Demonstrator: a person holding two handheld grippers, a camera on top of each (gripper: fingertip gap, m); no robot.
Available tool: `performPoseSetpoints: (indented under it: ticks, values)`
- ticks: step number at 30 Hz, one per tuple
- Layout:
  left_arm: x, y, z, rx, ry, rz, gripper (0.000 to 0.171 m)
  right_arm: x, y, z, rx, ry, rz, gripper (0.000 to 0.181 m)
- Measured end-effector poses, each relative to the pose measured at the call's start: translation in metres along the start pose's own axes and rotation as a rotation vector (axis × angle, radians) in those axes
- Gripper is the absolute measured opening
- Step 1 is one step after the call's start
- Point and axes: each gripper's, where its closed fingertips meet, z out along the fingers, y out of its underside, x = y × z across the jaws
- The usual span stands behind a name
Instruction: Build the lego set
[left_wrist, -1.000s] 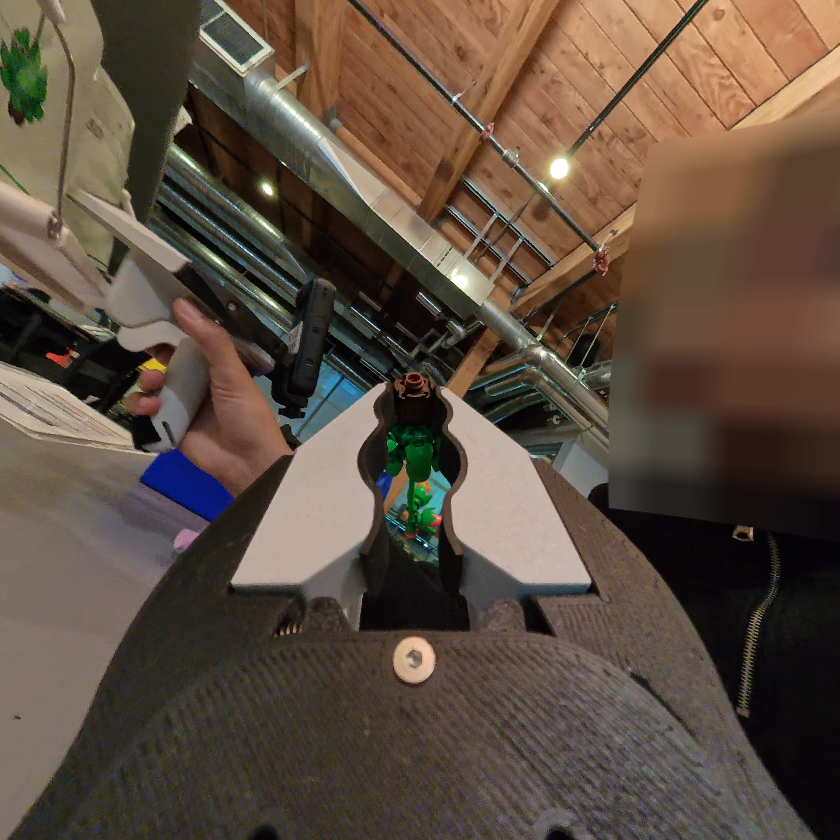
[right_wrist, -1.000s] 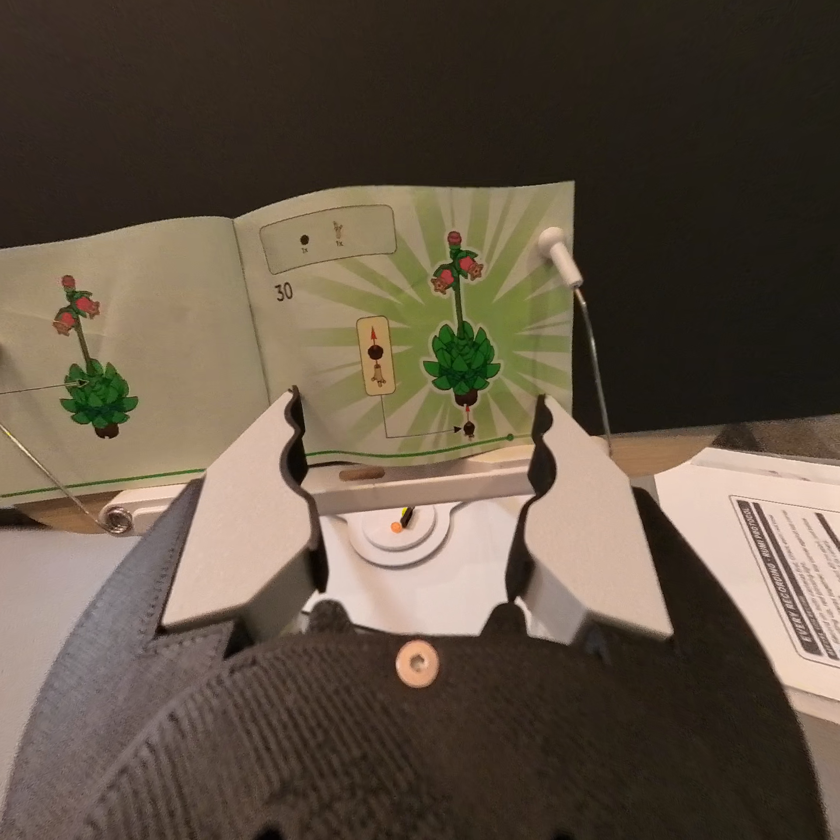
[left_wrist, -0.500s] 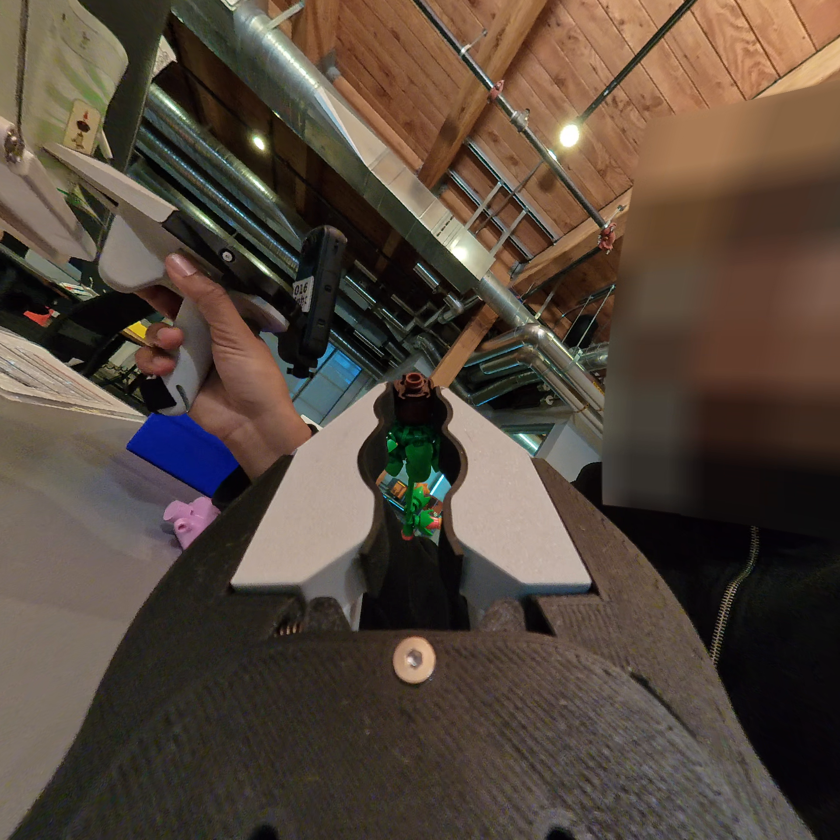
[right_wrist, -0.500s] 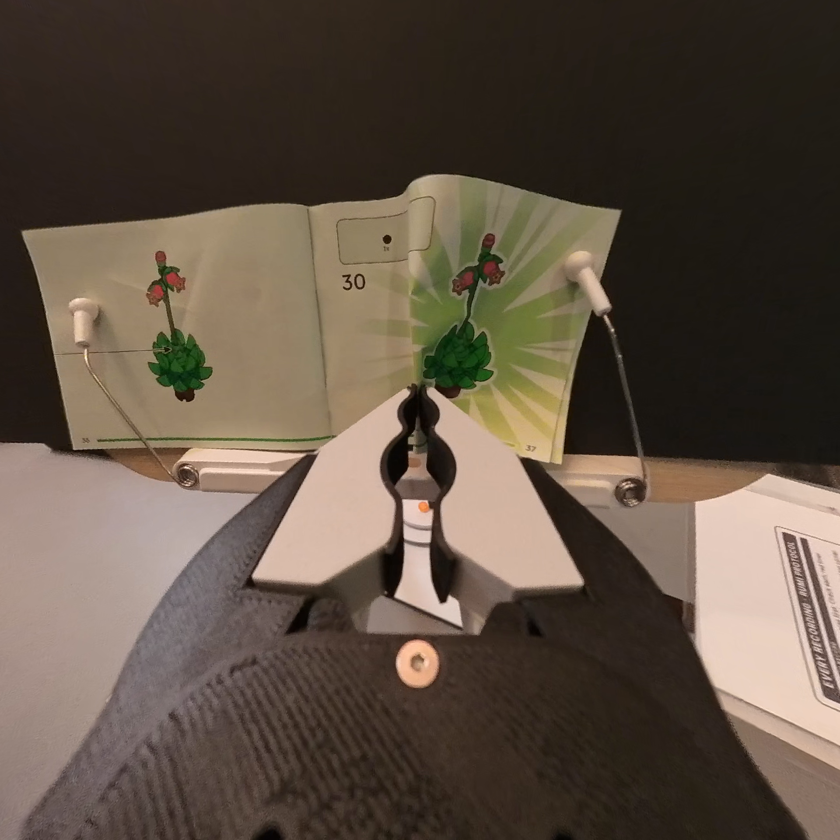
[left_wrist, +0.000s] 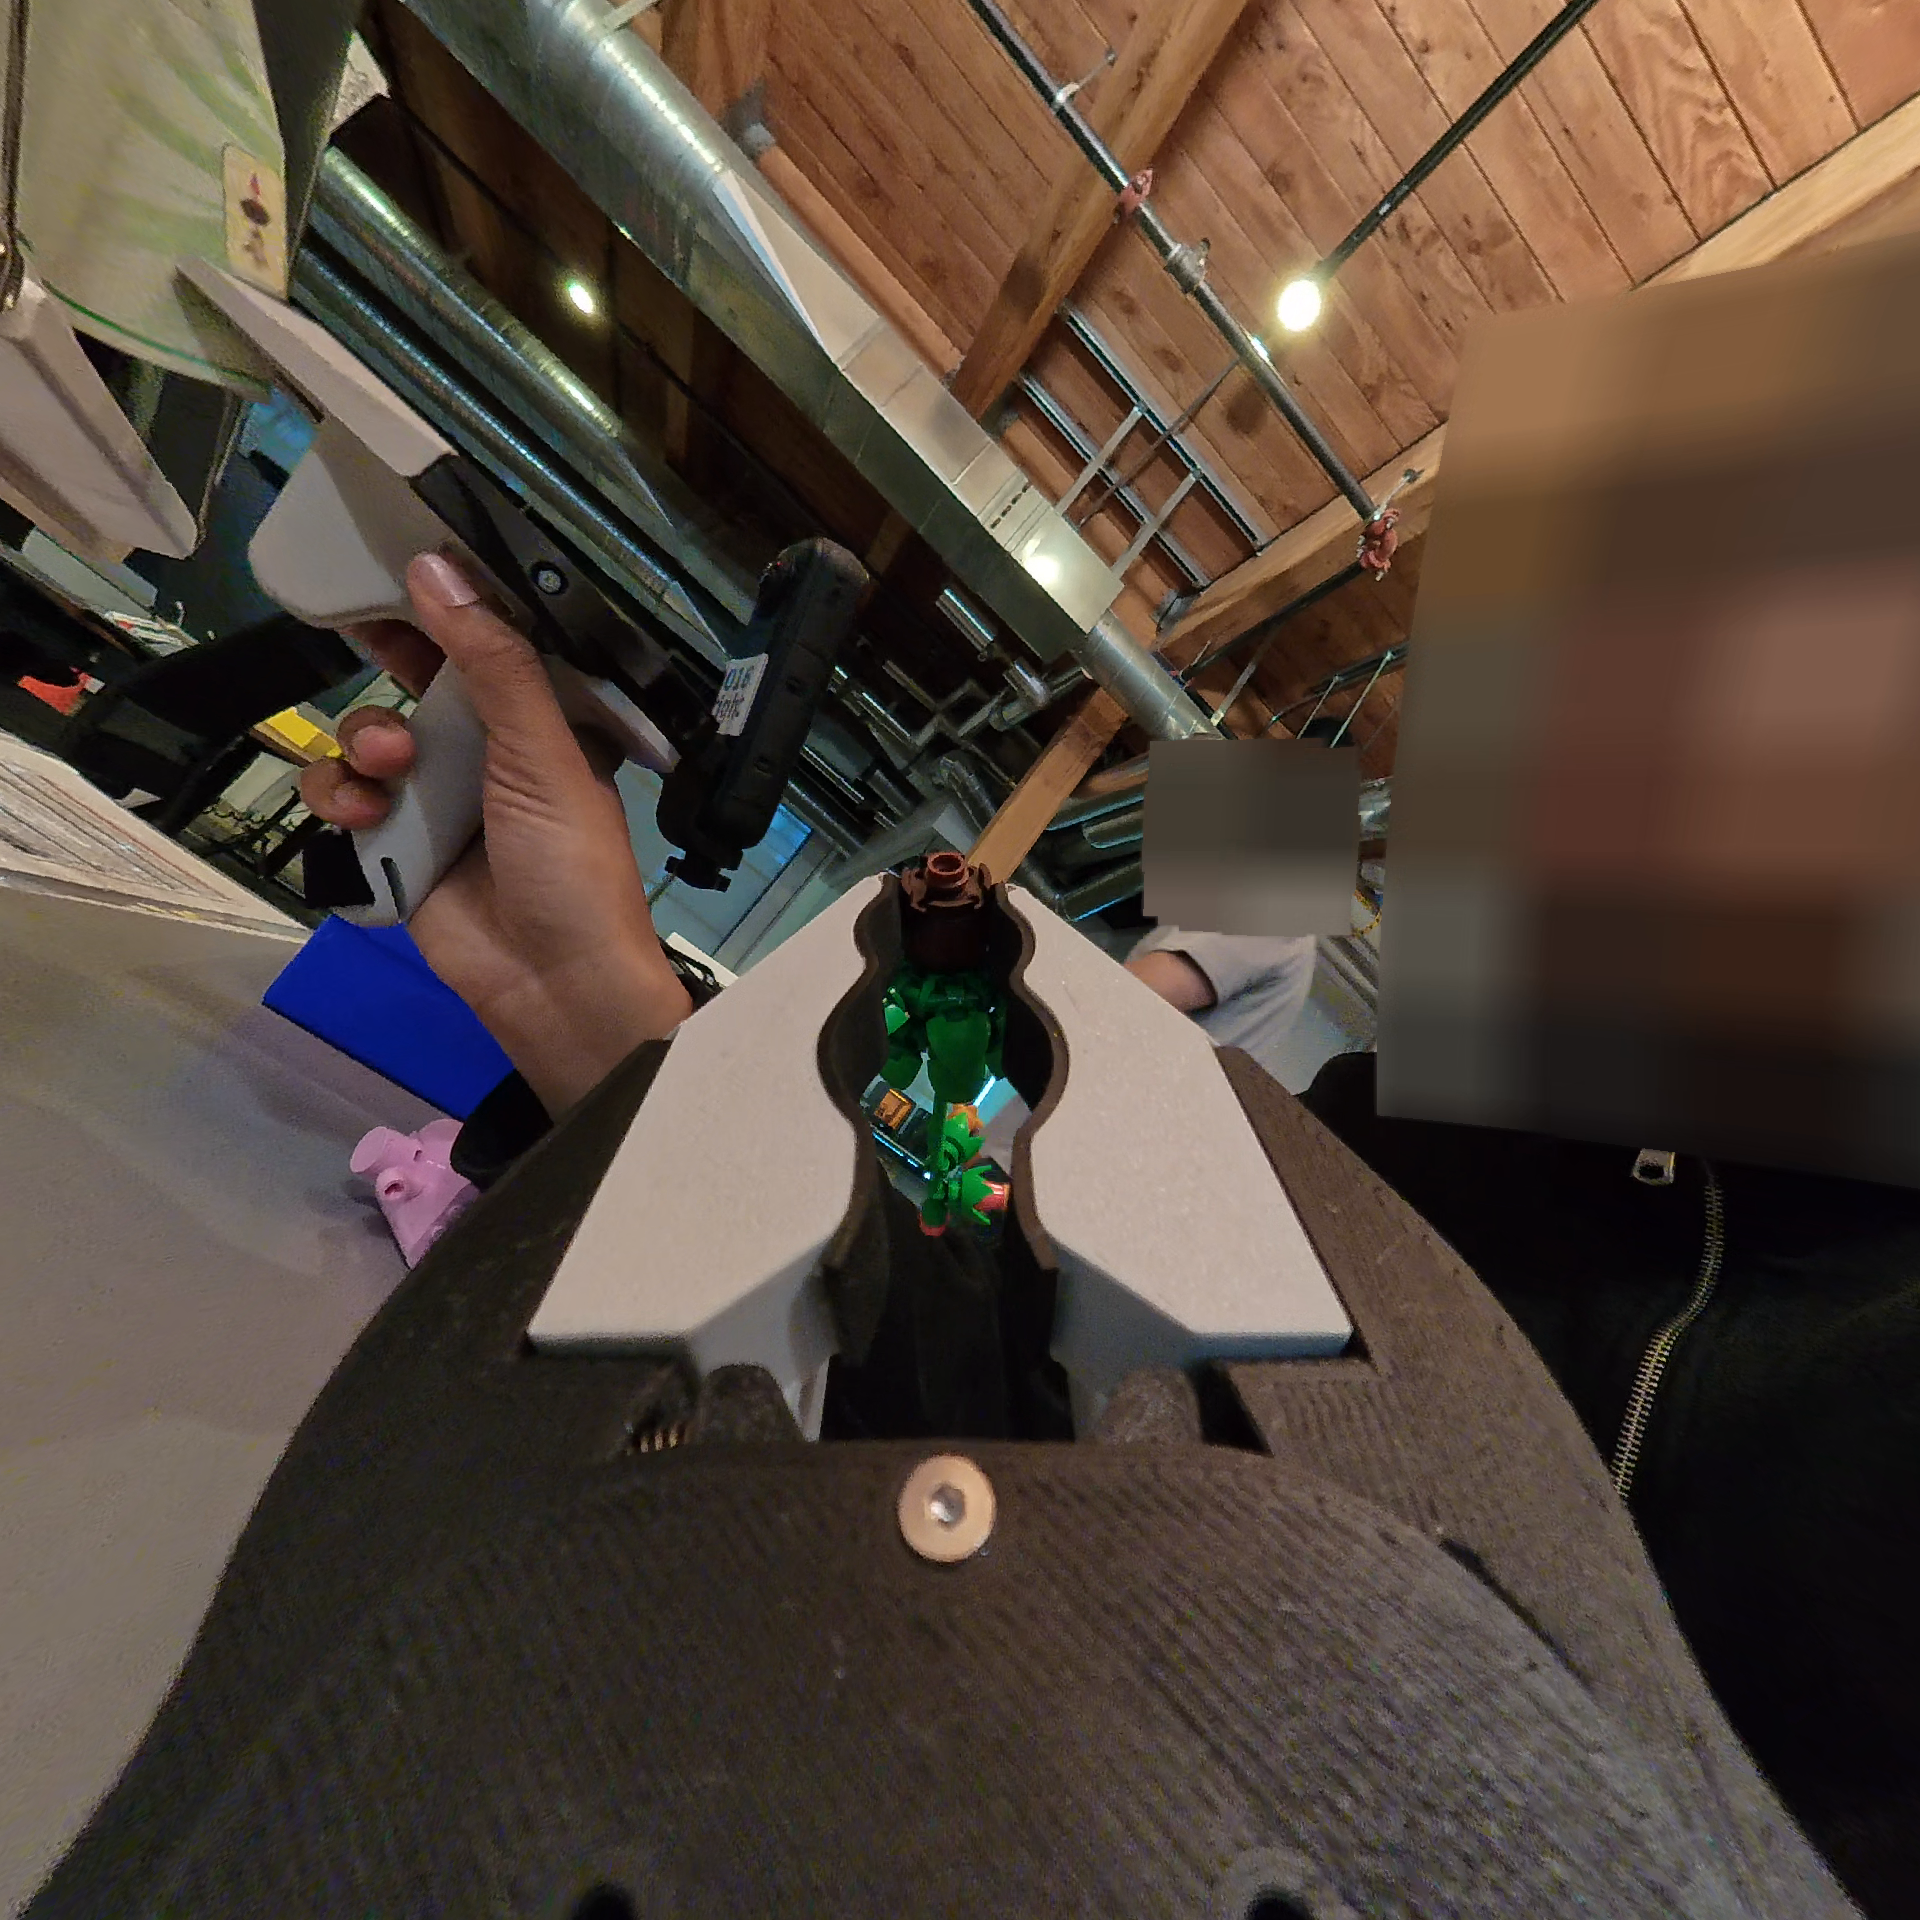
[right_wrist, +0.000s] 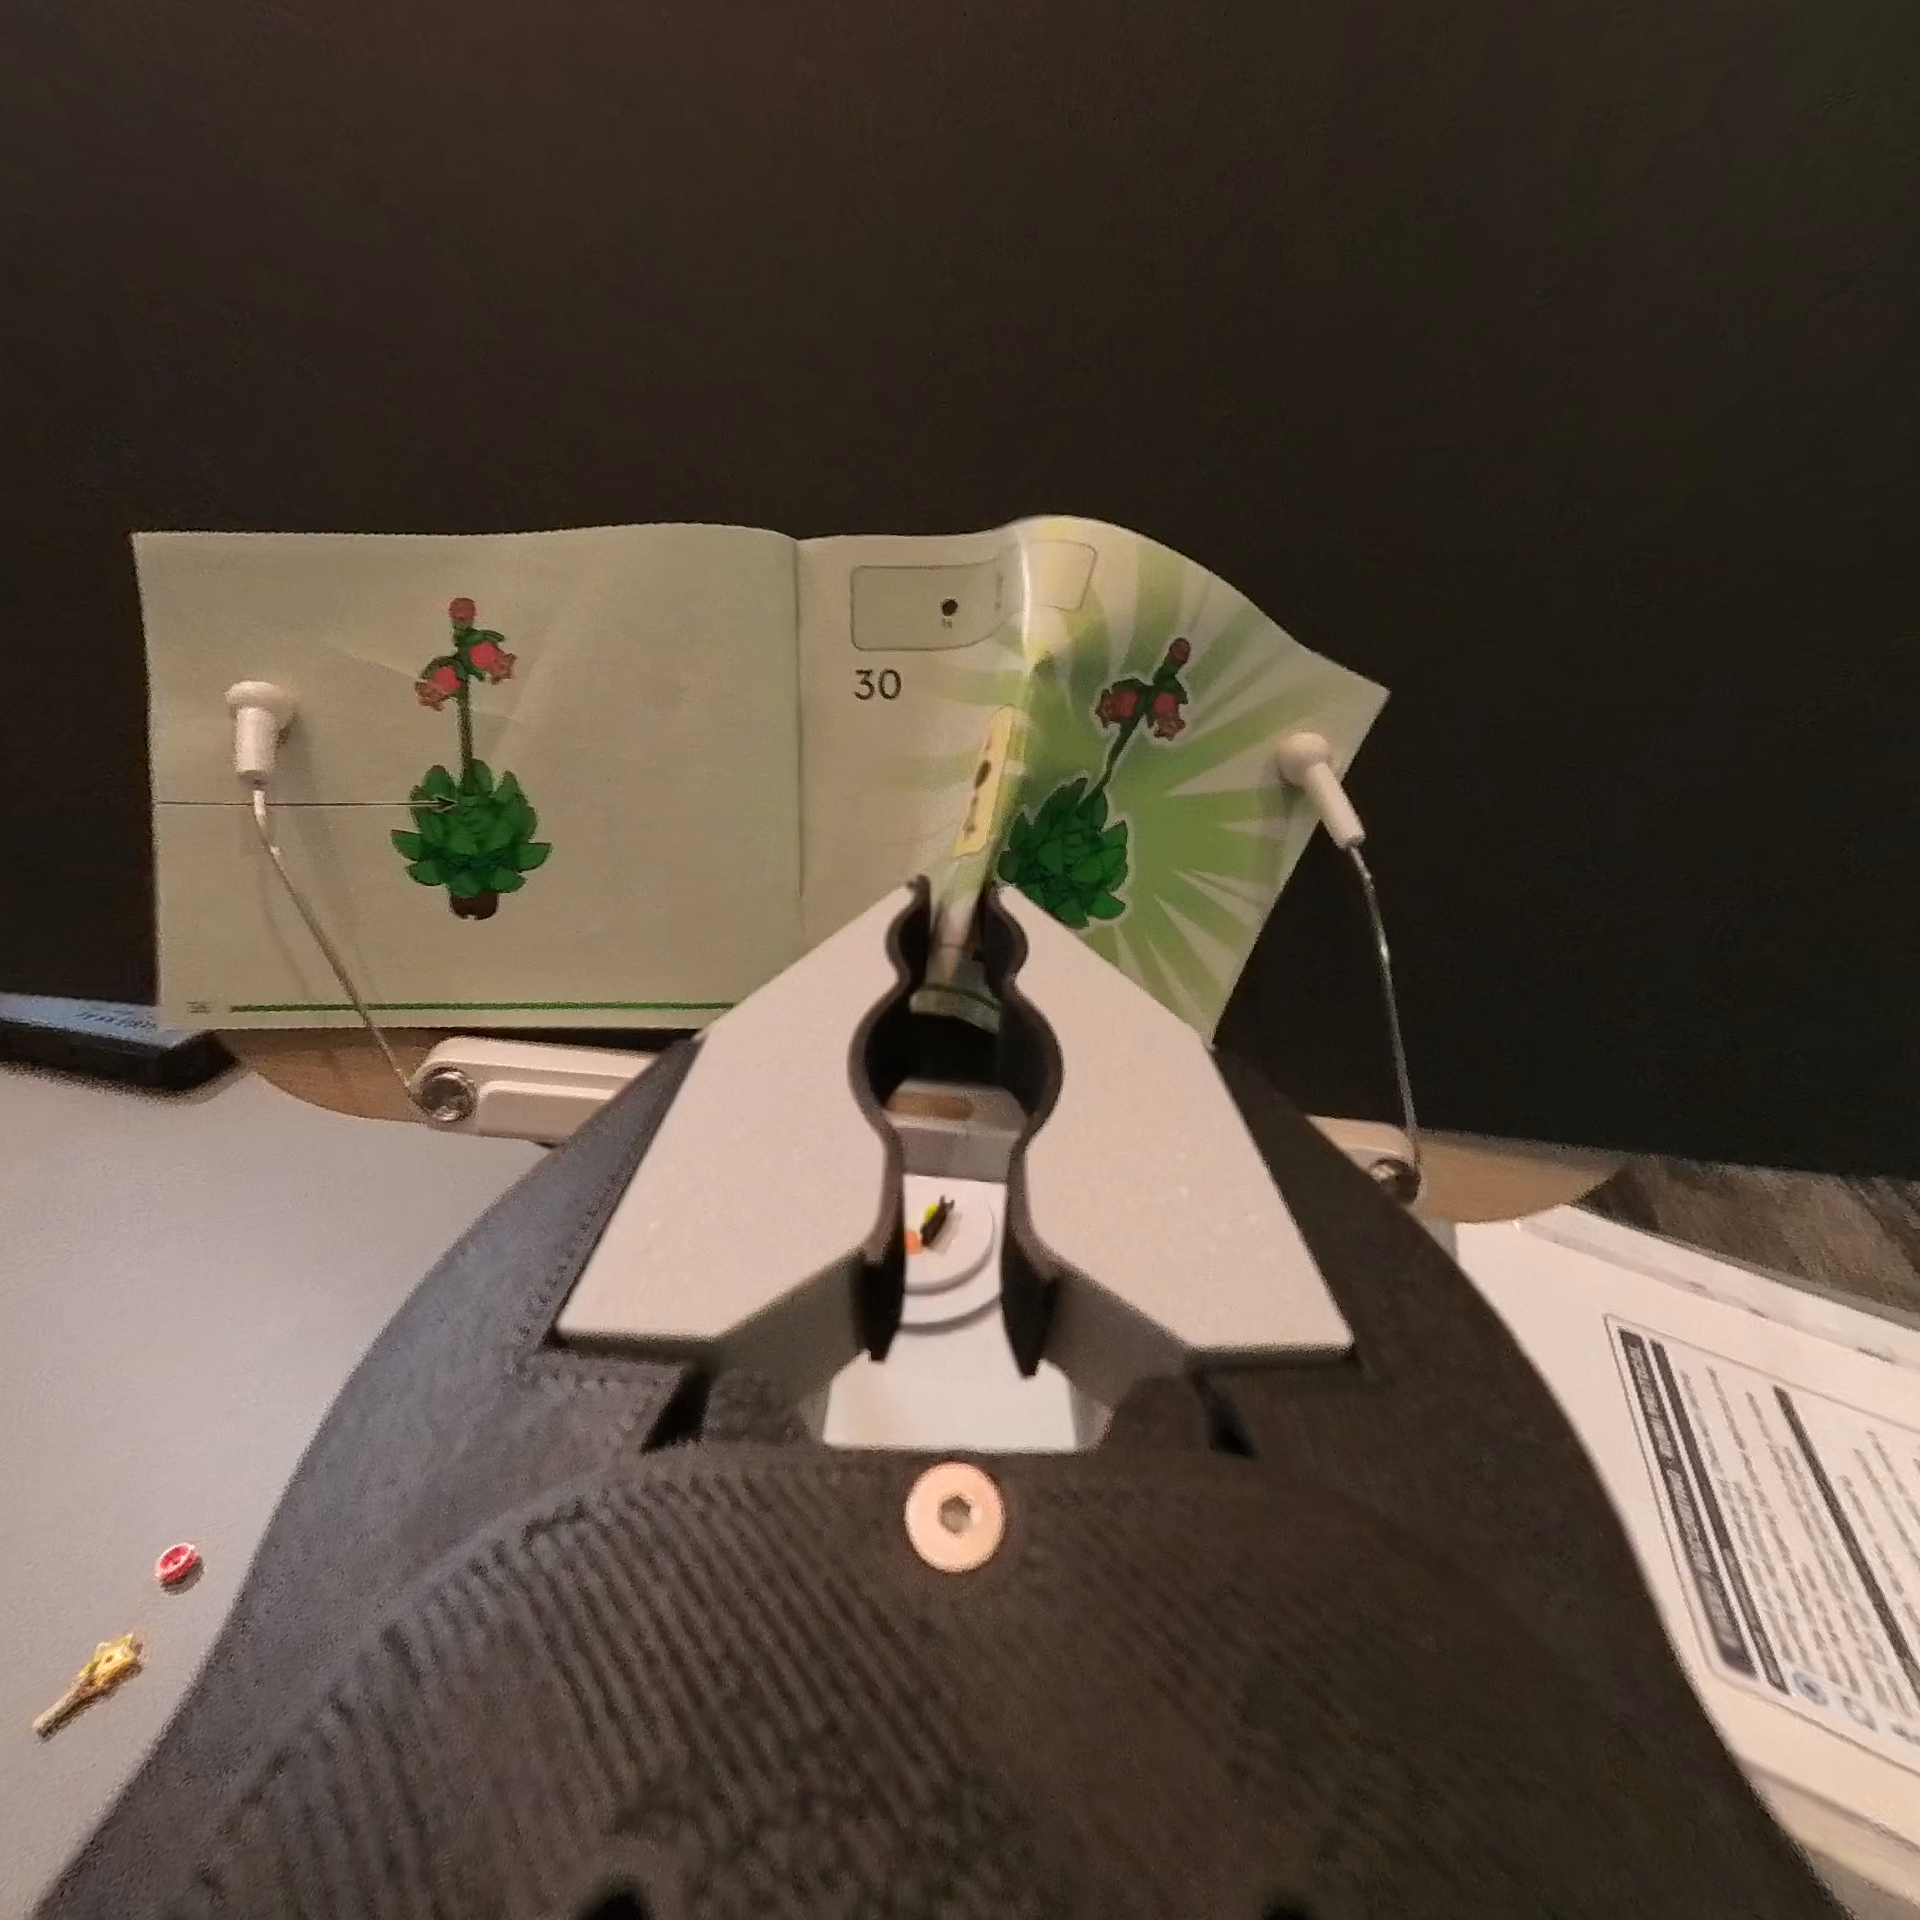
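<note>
My left gripper is shut on the lego plant. Its brown base sits at the fingertips, and the green leaves and red-flowered stem point back toward the camera. My right gripper is shut on the lower edge of the right-hand page of the instruction booklet. The page is lifted and curled toward the left. In the left wrist view the right gripper shows at the upper left, held by a hand.
The booklet stands on a white holder with wire clips against a black backdrop. A red round piece and a gold piece lie on the grey table at left. A printed sheet lies at right. A pink piece and a blue object sit near the hand. One gripper's finger ends stand about 25 cm off the other's.
My right gripper went from open to shut on the page's lower edge, drew back, and the page has curled further left. My left gripper kept hold of the plant.
</note>
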Motion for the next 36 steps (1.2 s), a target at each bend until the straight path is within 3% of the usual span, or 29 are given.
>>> performPoseSetpoints:
  ticks: [9,13,15,17,20,23,26,36]
  values:
    - [-0.002,0.001,0.0,-0.004,-0.001,-0.018,0.012,-0.004,-0.016,-0.009,0.12,-0.076,-0.055,0.035]
    - [-0.002,0.001,0.0,-0.005,0.0,-0.023,0.012,0.037,-0.037,-0.026,0.277,-0.019,0.179,0.034]
    - [-0.002,0.002,0.0,-0.006,0.001,-0.026,0.013,0.071,-0.025,-0.025,0.241,0.088,0.291,0.035]
    - [-0.003,0.002,0.0,-0.008,0.001,-0.03,0.012,0.085,-0.003,-0.014,0.111,0.101,0.326,0.041]
    - [-0.004,0.004,0.001,-0.014,0.002,-0.035,0.012,0.08,0.011,-0.001,-0.01,0.032,0.276,0.031]
    - [-0.004,0.006,0.002,-0.023,0.0,-0.037,0.012,0.082,0.006,0.001,-0.015,0.078,0.119,0.0]
    - [-0.005,0.007,0.002,-0.029,-0.002,-0.038,0.012,0.083,0.005,0.003,-0.037,0.104,0.03,0.0]
    - [-0.005,0.007,0.002,-0.029,0.0,-0.047,0.012,0.122,0.002,-0.012,0.046,0.177,0.308,0.0]
